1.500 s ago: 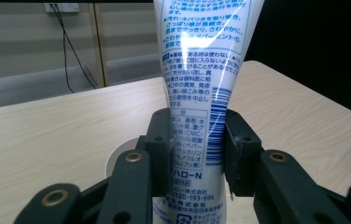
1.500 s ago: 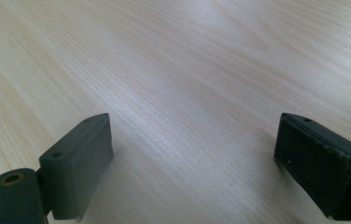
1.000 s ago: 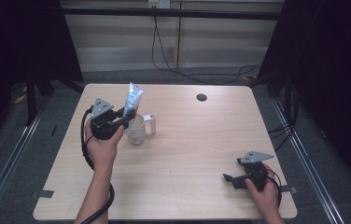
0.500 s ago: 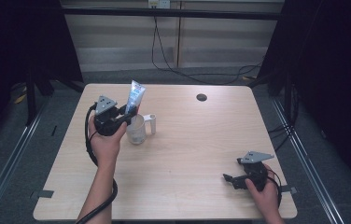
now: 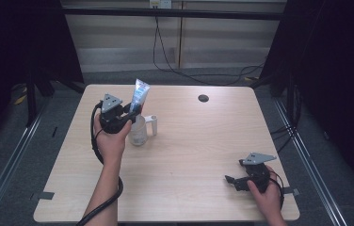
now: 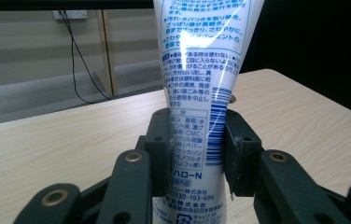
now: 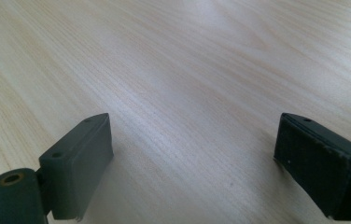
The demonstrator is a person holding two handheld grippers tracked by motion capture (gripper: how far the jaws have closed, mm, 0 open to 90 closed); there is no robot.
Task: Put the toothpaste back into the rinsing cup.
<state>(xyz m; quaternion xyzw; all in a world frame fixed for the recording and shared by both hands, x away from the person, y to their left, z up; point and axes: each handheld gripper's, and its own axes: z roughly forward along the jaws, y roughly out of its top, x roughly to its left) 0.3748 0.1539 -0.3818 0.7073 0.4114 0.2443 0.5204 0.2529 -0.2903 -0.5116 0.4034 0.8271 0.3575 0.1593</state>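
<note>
At the lower right of the high view, the right gripper (image 5: pixel 235 181) rests low on the worktop (image 5: pixel 198 141), its fingers (image 7: pixel 78 161) spread wide with bare wood between them. Farther up, left of centre, the left gripper (image 5: pixel 130 114) has its fingers (image 6: pixel 158 154) clenched on a white and blue tube (image 5: pixel 139 95), which stands upright and tilted slightly. Its lower end sits over a clear cup (image 5: pixel 139 132). A small dark disc (image 5: pixel 203 98) lies near the far edge.
</note>
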